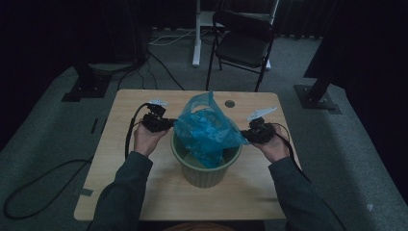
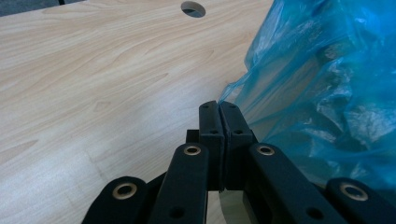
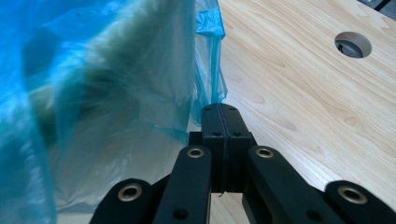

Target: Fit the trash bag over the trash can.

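Observation:
A translucent blue plastic bag (image 1: 207, 127) hangs crumpled over and into a pale green round bin (image 1: 202, 174) in the middle of the wooden table (image 1: 144, 192). My left gripper (image 1: 169, 125) is at the bag's left side, shut on a thin edge of the bag (image 2: 299, 93); in the left gripper view its jaws (image 2: 219, 106) meet with the film pinched at the tip. At the bag's right side my right gripper (image 1: 246, 136) is shut too, and in the right gripper view its closed tips (image 3: 219, 108) pinch the bag's edge (image 3: 208, 70).
A round cable hole (image 1: 229, 103) lies in the table behind the bin. A black folding chair (image 1: 243, 43) and a white stand leg (image 1: 196, 33) are beyond the far edge. Cables trail off the left side onto the grey carpet.

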A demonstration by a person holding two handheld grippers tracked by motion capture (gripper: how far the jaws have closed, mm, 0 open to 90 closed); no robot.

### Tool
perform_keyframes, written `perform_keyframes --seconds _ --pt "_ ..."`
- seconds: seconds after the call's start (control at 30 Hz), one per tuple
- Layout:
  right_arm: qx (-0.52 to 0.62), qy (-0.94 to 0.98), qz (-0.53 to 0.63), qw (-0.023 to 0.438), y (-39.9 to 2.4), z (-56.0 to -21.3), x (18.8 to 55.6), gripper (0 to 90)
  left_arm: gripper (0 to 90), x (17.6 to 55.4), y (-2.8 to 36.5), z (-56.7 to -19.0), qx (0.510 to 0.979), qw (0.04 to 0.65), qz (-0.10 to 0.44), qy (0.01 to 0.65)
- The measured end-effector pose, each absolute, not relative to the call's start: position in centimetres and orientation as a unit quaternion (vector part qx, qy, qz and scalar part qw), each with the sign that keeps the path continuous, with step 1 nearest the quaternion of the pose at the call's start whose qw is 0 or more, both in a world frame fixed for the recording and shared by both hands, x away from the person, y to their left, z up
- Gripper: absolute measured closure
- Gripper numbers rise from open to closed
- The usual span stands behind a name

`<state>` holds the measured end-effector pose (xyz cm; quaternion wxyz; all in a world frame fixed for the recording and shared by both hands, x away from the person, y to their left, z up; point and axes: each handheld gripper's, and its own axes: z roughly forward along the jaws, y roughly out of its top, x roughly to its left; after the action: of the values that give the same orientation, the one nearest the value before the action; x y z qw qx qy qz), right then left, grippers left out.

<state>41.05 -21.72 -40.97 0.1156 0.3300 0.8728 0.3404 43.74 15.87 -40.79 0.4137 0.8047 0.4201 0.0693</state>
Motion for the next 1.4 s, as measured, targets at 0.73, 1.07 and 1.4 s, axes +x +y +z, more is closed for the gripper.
perform_keyframes --seconds 0.73,1.07,1.4 --pt "0.317 0.867 0.359 0.137 -22.6 -39.2 39.5 87.7 64.2 40.0 18.8 -37.1 0.778 0.497 0.093 0.372" --pt "0.310 0.857 0.386 0.143 -23.4 -38.2 39.1 78.2 56.5 39.7 19.8 -36.5 0.786 0.560 0.056 0.254" --pt "0.281 0.834 0.461 0.111 -24.6 -36.2 37.3 69.1 49.9 40.4 18.4 -36.8 0.816 0.542 0.049 0.194"
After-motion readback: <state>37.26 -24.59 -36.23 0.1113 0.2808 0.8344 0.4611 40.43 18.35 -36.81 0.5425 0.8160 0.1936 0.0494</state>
